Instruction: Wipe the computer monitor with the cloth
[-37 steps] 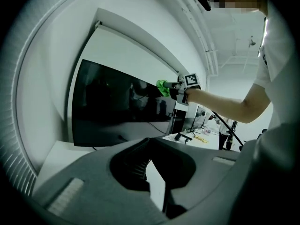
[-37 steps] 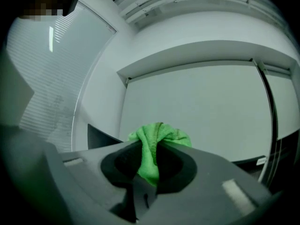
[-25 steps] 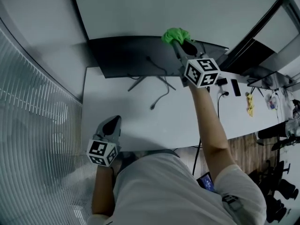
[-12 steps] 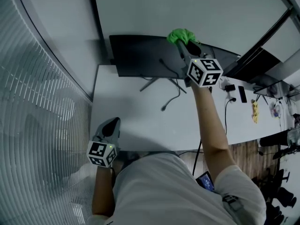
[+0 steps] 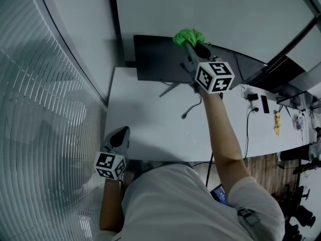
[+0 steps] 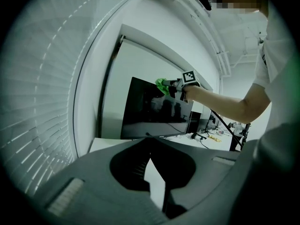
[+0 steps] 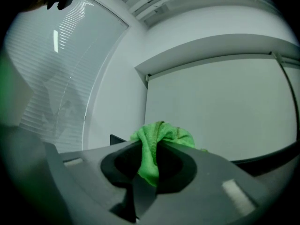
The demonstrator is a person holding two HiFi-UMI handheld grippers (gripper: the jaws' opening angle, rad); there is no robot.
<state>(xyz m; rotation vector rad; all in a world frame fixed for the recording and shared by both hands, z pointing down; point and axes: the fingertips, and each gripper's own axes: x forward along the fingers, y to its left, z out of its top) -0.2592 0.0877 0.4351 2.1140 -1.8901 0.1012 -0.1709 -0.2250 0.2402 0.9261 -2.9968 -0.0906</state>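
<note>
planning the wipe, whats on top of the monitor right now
A green cloth sits at the top edge of the monitor, pinched between the fingers of the right gripper. The strip of edge beneath the cloth is covered, so contact there cannot be confirmed.

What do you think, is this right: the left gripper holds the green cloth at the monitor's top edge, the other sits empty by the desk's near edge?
Not quite: the right gripper holds the green cloth at the monitor's top edge, as the right gripper view shows. The left gripper is the empty one by the desk's near edge.
</note>
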